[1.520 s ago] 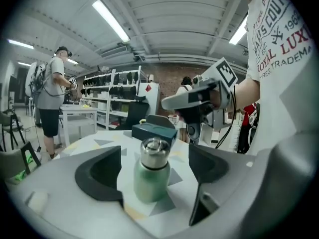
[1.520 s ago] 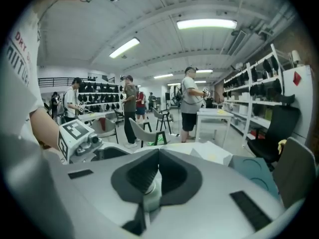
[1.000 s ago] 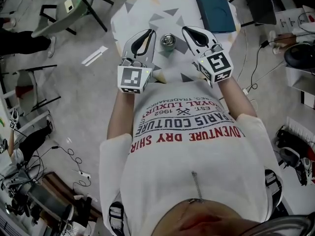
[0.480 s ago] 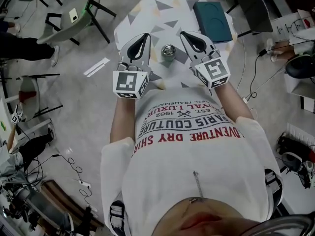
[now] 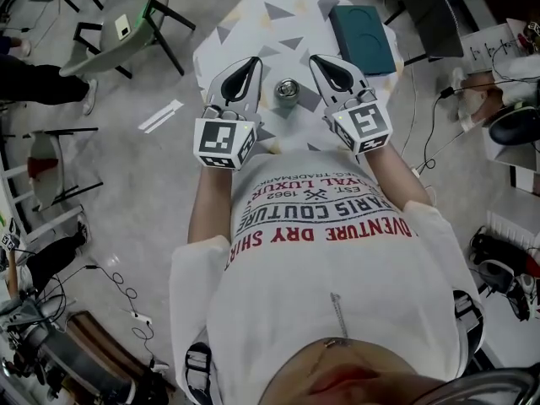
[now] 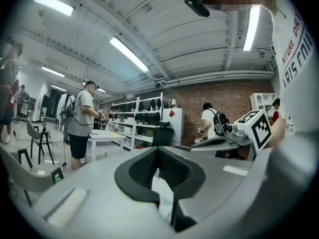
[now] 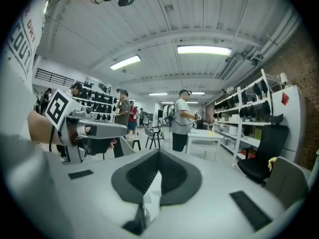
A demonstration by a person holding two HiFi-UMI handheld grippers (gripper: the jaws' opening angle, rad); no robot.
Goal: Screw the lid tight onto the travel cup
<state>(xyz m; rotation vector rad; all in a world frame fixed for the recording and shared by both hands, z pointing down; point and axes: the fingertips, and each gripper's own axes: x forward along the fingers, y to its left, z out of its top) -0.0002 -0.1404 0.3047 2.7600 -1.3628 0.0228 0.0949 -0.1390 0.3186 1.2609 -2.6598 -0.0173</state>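
Note:
The travel cup (image 5: 288, 91), metallic with its lid on top, stands upright near the front of the triangle-patterned table (image 5: 278, 15). My left gripper (image 5: 251, 62) hovers just left of the cup and my right gripper (image 5: 318, 60) just right of it. Neither touches the cup. Both are shut with nothing between the jaws. In the left gripper view the closed jaws (image 6: 158, 151) point level across the room, and the right gripper (image 6: 239, 133) shows at the side. The right gripper view shows its closed jaws (image 7: 158, 153) and the left gripper (image 7: 84, 128). The cup is hidden in both gripper views.
A teal box (image 5: 364, 28) lies at the table's far right corner. A grey chair (image 5: 126, 28) stands on the floor left of the table. Cables (image 5: 434, 108) trail on the floor to the right. People stand by distant shelves (image 7: 249, 108).
Both grippers have lifted a little on either side of the cup. The cup has kept its place on the table.

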